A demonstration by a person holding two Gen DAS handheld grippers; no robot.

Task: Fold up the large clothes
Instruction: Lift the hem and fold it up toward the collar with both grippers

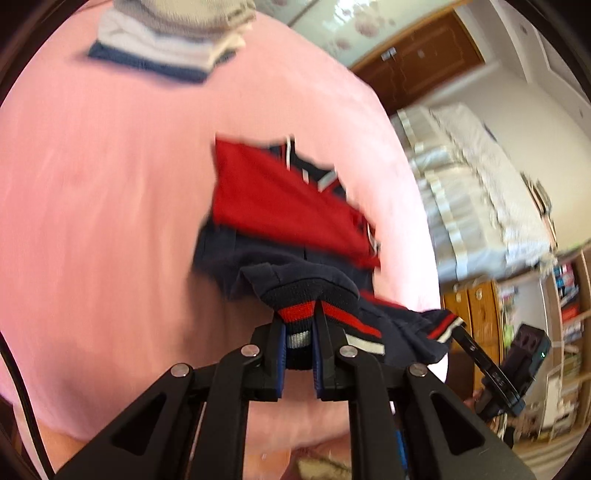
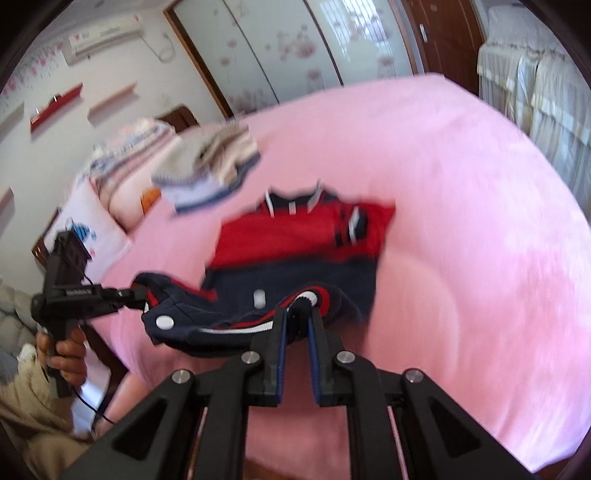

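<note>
A red and navy jacket (image 1: 273,199) (image 2: 295,236) lies on the pink bed, its near hem lifted. My left gripper (image 1: 299,314) is shut on the striped ribbed hem (image 1: 295,317), which bunches between the pads. My right gripper (image 2: 301,314) is shut on the other corner of that hem (image 2: 310,297). The hem hangs slack between the two grippers, white snap buttons (image 2: 164,322) showing. In the left wrist view the right gripper (image 1: 458,326) pinches the hem corner at the right. In the right wrist view the left gripper (image 2: 135,295) holds it at the left.
A stack of folded clothes (image 1: 173,33) (image 2: 210,162) sits further up the pink bed (image 2: 461,221). Pillows (image 2: 122,177) lie at the head. A person's hand (image 2: 66,354) grips the left tool. A white-covered bed (image 1: 472,184) and shelves (image 1: 565,314) stand beyond the edge.
</note>
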